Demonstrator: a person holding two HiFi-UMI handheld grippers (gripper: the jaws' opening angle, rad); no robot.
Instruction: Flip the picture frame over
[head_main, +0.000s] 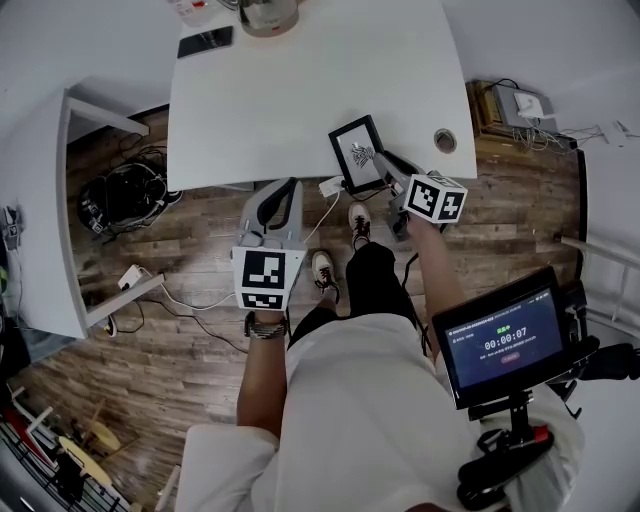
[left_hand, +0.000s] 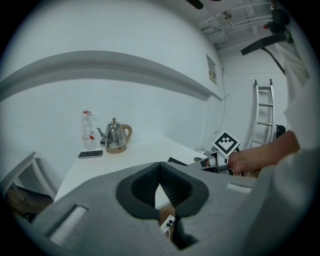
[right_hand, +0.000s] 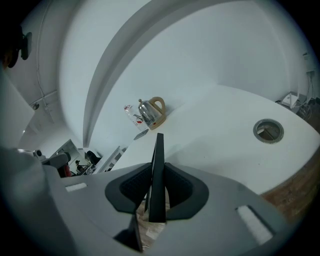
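A white table (head_main: 300, 100) stands over a wood floor, with a phone (head_main: 205, 42) and a kettle (head_main: 268, 15) at its far left end. The left gripper (head_main: 283, 192) hangs below the near edge, its jaws closed together on nothing. Further right, the picture frame (head_main: 356, 152) sits at the table's near edge, picture side showing. The right gripper (head_main: 388, 168) has its pads clamped on the frame's near edge. To flip it well, I would keep that clamp firm and lift the frame clear of the tabletop. Then roll the wrist smoothly and lay it face down, well in from the edge.
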